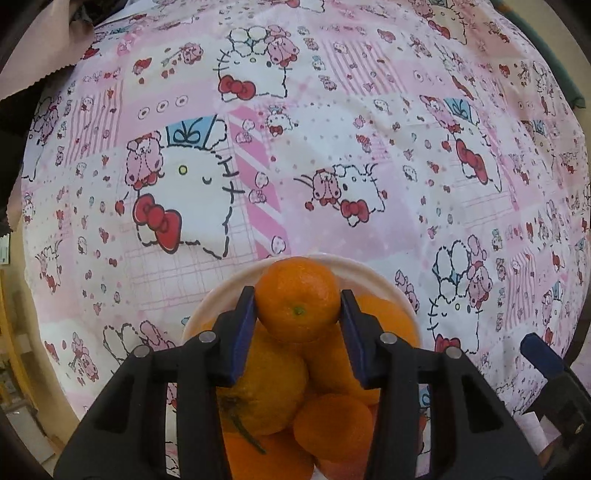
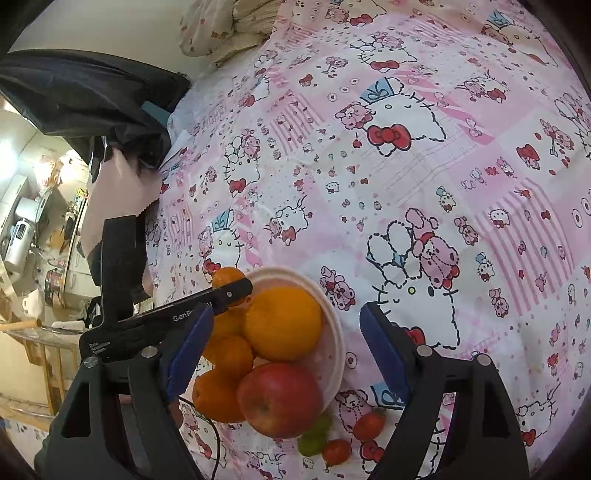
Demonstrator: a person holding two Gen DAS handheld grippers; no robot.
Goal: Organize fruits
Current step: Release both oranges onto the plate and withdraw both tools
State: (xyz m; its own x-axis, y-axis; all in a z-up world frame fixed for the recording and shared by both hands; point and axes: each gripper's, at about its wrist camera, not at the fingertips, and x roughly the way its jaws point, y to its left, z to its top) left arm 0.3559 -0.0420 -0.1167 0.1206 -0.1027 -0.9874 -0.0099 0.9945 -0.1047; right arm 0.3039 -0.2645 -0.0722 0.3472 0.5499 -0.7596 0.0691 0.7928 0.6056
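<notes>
A white plate (image 1: 218,295) on the pink cartoon-print sheet holds a pile of oranges. My left gripper (image 1: 298,304) points down over the plate, its blue pads pressed on both sides of a small mandarin (image 1: 297,295) at the top of the pile. In the right wrist view the plate (image 2: 334,325) carries a large orange (image 2: 282,323), a red apple (image 2: 280,398) and smaller mandarins (image 2: 231,356). My right gripper (image 2: 288,314) stands wide open above them, holding nothing. The left gripper's finger (image 2: 229,291) shows there with the mandarin (image 2: 226,277).
Small green fruits (image 2: 314,439) and small red ones (image 2: 369,424) lie on the sheet beside the plate's near edge. A black bag (image 2: 92,99) and a pale cloth (image 2: 118,184) sit at the bed's left edge. A crumpled blanket (image 2: 229,26) lies at the far end.
</notes>
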